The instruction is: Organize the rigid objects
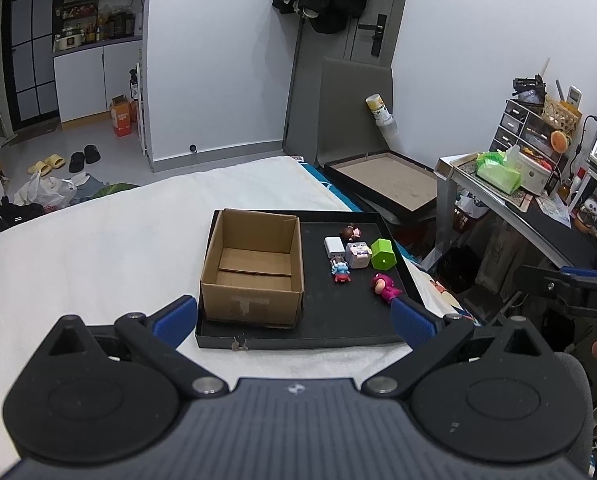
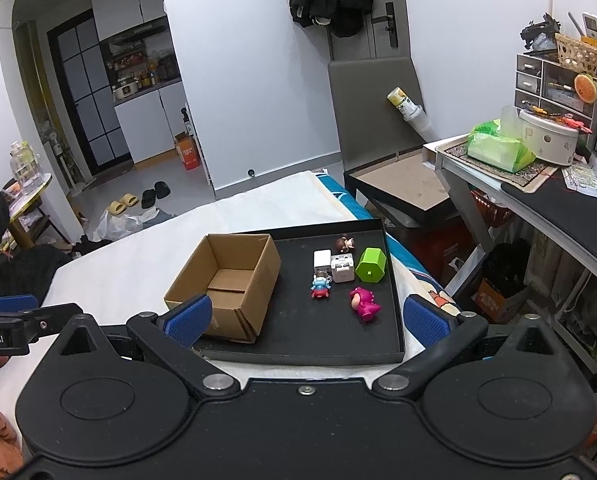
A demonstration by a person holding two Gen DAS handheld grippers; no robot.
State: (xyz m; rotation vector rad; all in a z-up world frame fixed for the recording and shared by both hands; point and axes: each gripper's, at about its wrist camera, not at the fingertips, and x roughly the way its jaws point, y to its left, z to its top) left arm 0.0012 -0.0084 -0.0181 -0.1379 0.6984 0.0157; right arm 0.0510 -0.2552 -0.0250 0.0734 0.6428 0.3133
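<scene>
A black tray (image 1: 338, 334) (image 2: 338, 354) lies on the white bed. An empty cardboard box (image 1: 254, 268) (image 2: 226, 284) stands in its left half. To the right lie several small items: a pink figure (image 1: 384, 287) (image 2: 363, 300), a green hexagonal piece (image 1: 383, 255) (image 2: 371, 265), a white cube toy (image 1: 357, 255) (image 2: 342, 267), a white charger (image 1: 334, 247) (image 2: 322, 260), a blue-and-red figure (image 1: 341, 273) (image 2: 320, 286) and a brown-headed figure (image 1: 351, 233) (image 2: 344, 243). My left gripper (image 1: 296, 318) is open before the tray's near edge. My right gripper (image 2: 308, 320) is open too, nothing between its fingers.
The white bed (image 1: 98, 248) spreads to the left. A desk (image 2: 538, 188) with green tissues and drawers stands at the right, a dark open box (image 1: 382, 180) on the floor beyond the bed. The other gripper's arm (image 1: 570, 292) reaches in at the right edge.
</scene>
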